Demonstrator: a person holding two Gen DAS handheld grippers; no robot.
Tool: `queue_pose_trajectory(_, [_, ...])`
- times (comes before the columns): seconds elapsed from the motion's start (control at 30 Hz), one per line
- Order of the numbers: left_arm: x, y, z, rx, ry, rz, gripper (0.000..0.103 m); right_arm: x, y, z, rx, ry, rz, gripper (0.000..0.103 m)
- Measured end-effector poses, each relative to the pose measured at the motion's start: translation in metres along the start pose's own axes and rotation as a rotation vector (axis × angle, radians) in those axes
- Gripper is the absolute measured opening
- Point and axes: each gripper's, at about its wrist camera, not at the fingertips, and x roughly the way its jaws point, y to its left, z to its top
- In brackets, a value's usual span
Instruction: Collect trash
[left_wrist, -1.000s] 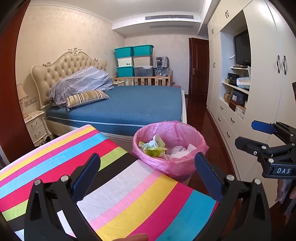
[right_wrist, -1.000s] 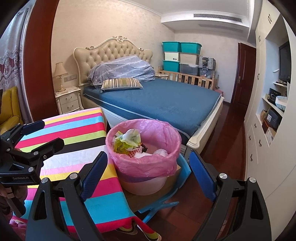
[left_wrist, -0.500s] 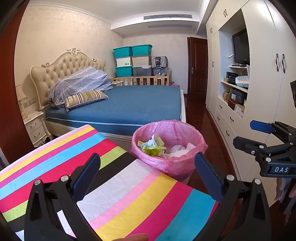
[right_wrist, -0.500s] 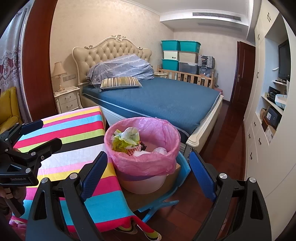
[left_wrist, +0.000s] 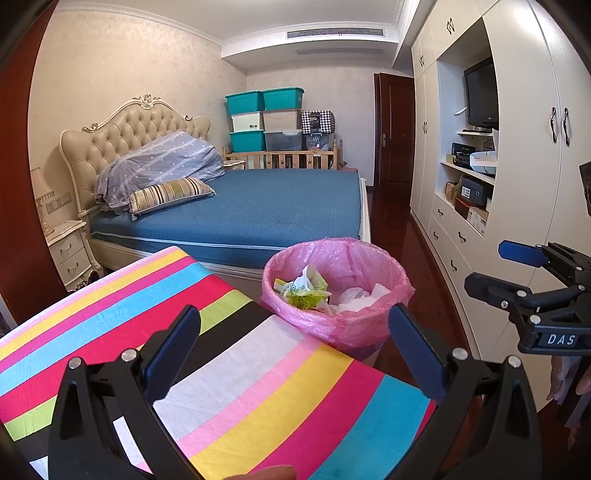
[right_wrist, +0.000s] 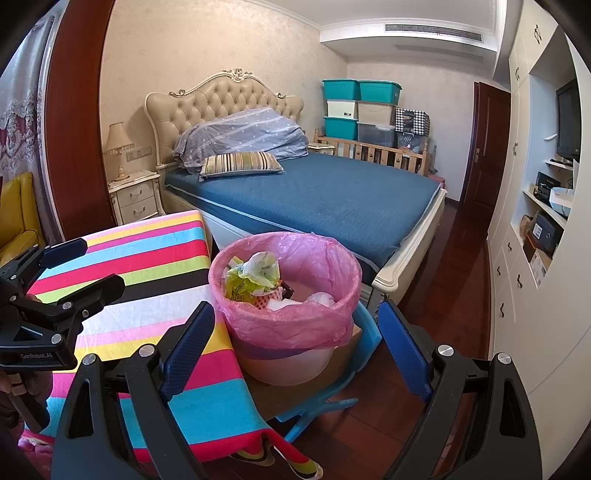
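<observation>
The table under its multicoloured striped cloth (left_wrist: 258, 387) fills the lower left of the left wrist frame, and I see no loose trash on the part in view. Just off its right edge, centre frame, sits the round bin lined with a thin pink plastic bag (right_wrist: 286, 291); in the right wrist view it appears to rest on cardboard over a blue plastic stool (right_wrist: 364, 332). That perch is my main worry: a push on the rim could tip bin and contents onto the dark wood floor. Inside lie a crumpled yellow-green wrapper (right_wrist: 255, 275) and some white tissue (left_wrist: 354, 295). The wrapper rides near the rim, so a clumsy pass might flick it out. The liner is flimsy; a fingertip snagging it would likely tear it or drag it off the rim. My left gripper (left_wrist: 291, 350) hangs over the cloth, jaws spread wide, nothing between them. My right gripper (right_wrist: 295, 345) frames the bin from the near side, likewise wide and empty. The cloth overhangs; catching it could drag it.
</observation>
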Motion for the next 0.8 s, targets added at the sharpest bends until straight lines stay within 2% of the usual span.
queue_pose_trajectory(0.8, [0.0023, -0.0009, -0.0043, 0.005, 0.005, -0.004, 0.098, -0.0001, -0.0008, -0.0006, 0.002, 0.001, 0.001, 0.085])
